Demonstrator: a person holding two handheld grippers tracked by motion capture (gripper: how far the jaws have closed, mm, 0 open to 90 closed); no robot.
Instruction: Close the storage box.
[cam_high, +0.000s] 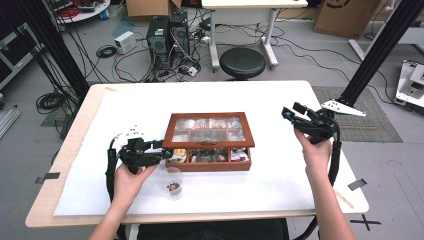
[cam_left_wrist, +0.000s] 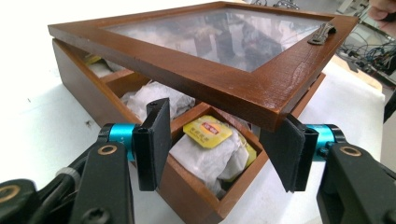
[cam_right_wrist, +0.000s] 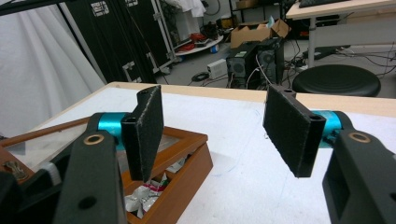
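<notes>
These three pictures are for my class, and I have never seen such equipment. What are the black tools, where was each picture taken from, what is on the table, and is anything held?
A person sits at a white table with a hand-held gripper in each hand; each has two black jaws. The high view looks down from above: the left gripper is at the corner of a wooden box, and the right gripper is raised off to the side. The other two pictures come from cameras riding on each gripper, looking along its jaws. The box has a glass lid that is partly lifted, and tea bags lie in its compartments. A small clear cup stands in front. Both grippers are open, and neither holds anything.
</notes>
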